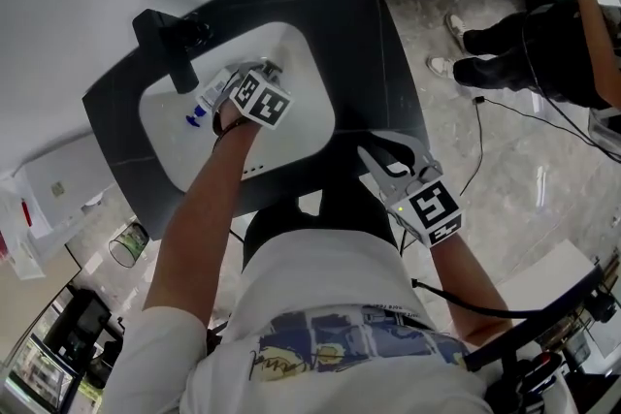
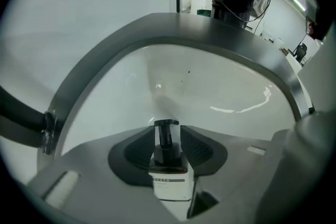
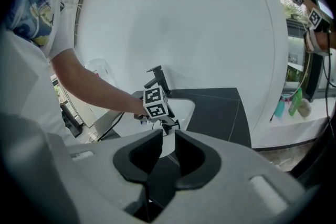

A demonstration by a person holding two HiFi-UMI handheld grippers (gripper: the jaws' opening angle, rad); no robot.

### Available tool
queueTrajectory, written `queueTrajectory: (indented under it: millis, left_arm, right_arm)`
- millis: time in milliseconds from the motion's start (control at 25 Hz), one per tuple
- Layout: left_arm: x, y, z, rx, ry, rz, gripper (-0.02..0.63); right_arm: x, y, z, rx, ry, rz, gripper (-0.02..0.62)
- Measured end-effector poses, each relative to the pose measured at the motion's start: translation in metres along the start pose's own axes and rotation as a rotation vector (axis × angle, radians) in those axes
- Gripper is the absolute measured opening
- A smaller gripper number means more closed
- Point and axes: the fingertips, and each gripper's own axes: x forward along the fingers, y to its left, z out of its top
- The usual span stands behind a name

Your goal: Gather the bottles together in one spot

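Now, left gripper (image 2: 167, 135) clamped on pump bottle (image 2: 170, 183) — right gripper (image 3: 168, 136) slightly parted, empty

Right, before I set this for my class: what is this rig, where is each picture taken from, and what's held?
No robot: a person holds a two-jaw gripper in each hand. The head view is from a camera on their head, looking down on a dark counter with a white sink and black tap. The other two views are from cameras riding on each gripper, looking along its jaws. The left gripper reaches into the sink, shut on a white bottle with a black pump. The right gripper hovers over the counter's near edge, jaws slightly apart, empty. A small blue thing also lies in the sink; I can't tell what.
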Motion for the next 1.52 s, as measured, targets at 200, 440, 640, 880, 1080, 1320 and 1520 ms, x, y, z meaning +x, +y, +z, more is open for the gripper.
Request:
queueTrajectory:
  millis: [200,440,640,880,1080,1320,1520]
  left_arm:
    - [0.019,0.002,-0.010,0.001,0.076,-0.010,0.164]
    - [0.031,0.003,-0.017,-0.011,0.114,-0.023,0.159]
    - [0.041,0.003,-0.018,-0.018,0.140,-0.014,0.114]
    - [0.045,0.005,-0.020,-0.034,0.149,-0.004,0.106]
    - [0.030,0.003,-0.022,-0.054,0.107,0.000,0.092]
    - [-0.004,0.008,-0.015,-0.112,-0.035,0.064,0.087]
    - [-0.029,0.009,-0.013,-0.170,-0.163,0.105,0.086]
  right_arm:
    - [-0.003,-0.008,-0.008,0.024,0.008,0.004,0.071]
    - [-0.008,-0.013,-0.018,0.049,0.016,0.001,0.071]
    - [-0.008,-0.012,-0.027,0.071,0.012,0.016,0.071]
    - [-0.010,-0.009,-0.032,0.081,0.045,0.017,0.069]
    - [-0.007,-0.003,-0.027,0.073,0.017,0.022,0.069]
    - [0.003,0.002,-0.016,0.042,0.007,0.051,0.069]
    - [0.008,0.011,-0.008,0.013,0.014,0.067,0.069]
